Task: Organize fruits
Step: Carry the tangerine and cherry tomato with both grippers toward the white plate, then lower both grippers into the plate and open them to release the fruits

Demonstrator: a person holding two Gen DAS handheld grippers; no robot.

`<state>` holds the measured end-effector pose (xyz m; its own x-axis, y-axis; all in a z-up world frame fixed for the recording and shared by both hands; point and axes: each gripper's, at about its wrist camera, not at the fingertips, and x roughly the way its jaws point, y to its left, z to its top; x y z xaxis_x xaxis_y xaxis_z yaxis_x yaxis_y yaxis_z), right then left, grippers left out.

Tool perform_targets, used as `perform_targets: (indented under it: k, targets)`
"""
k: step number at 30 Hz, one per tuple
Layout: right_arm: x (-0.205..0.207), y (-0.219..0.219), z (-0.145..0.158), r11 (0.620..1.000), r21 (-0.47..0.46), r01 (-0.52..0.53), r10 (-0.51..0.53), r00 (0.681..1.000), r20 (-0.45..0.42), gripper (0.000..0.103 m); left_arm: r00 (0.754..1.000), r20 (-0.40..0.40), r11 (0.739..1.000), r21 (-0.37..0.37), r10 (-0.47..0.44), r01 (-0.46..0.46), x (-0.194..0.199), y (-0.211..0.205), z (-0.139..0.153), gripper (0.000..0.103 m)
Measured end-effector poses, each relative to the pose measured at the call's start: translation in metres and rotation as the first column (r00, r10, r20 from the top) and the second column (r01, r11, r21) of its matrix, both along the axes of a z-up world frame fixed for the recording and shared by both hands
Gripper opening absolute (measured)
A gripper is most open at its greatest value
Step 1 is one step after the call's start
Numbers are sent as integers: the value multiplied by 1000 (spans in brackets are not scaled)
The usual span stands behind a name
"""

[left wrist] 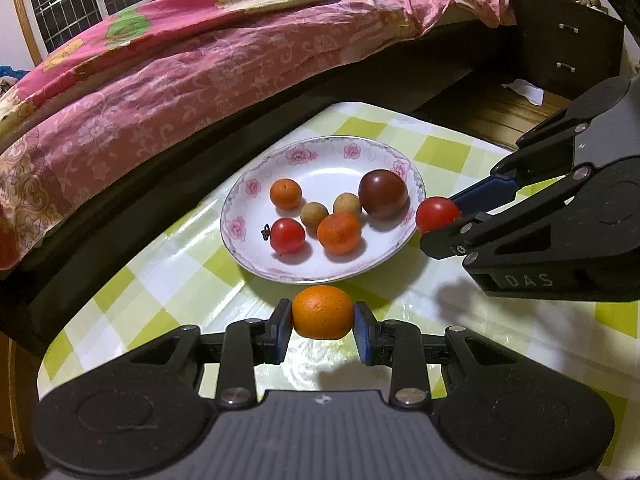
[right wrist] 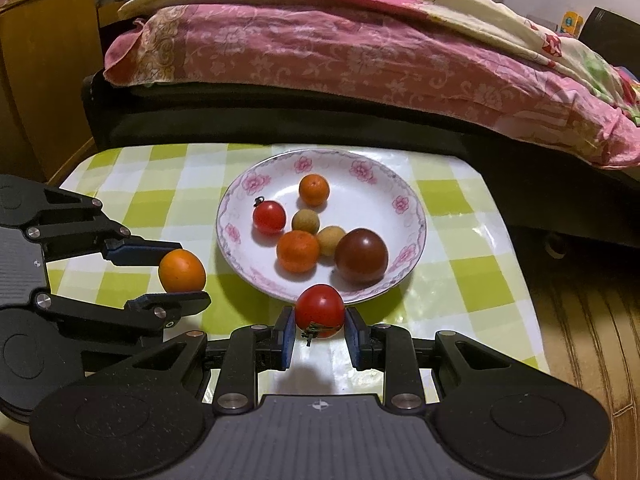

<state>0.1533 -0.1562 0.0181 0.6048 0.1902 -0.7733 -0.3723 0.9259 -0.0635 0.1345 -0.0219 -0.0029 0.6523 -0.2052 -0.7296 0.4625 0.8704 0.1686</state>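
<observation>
We have both grippers loaded, both held just off the white shallow porcelain plate with pink flower rim (right wrist: 362, 170).

Left gripper (left wrist: 322, 314) – blue pads clamped on a round orange mandarin (left wrist: 322, 312), one pad on each side. In the right wrist view we see it at the plate's 8 o'clock, apart from the rim, above the green-and-white checked glossy tablecloth (right wrist: 472, 276).

Right gripper (right wrist: 319, 318) – clamped on a red cherry tomato with its green stem pointing down (right wrist: 320, 310), sitting at the plate's 6 o'clock edge in its own view. From the left wrist view the same tomato is at the plate's 3 o'clock, just beside the rim; we cannot tell whether it touches it.

On the plate, read from the right wrist view:
- small orange mandarin (right wrist: 314, 189) at 12 o'clock
- red cherry tomato with a dark stem (right wrist: 269, 218) at 9 o'clock
- two tan round longan-like fruits (right wrist: 305, 222) near centre, close together
- larger orange mandarin (right wrist: 297, 251) at 7 o'clock, touching or nearly touching one tan fruit
- dark brownish-red round tomato (right wrist: 361, 255) at 4 o'clock, the biggest piece, next to the other tan fruit

Behind the table runs a dark bed frame (right wrist: 280, 120) with a pink floral quilt (right wrist: 360, 52) over it.
</observation>
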Motion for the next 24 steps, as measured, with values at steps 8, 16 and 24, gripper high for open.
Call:
perform_targets:
  k: [8, 16, 24]
  targets:
    - [7, -2, 4, 1000, 12, 12, -13, 1000, 20, 23, 1000, 11, 1000, -4, 6, -6, 9, -5, 4, 40]
    - [15, -11, 7, 999, 27, 40, -41, 999, 34, 23, 1000, 28, 1000, -5, 5, -5, 17, -12, 8, 40]
    - [28, -19, 10, 997, 52, 65, -67, 997, 44, 23, 999, 30, 1000, -11, 26, -26, 31, -16, 6, 40]
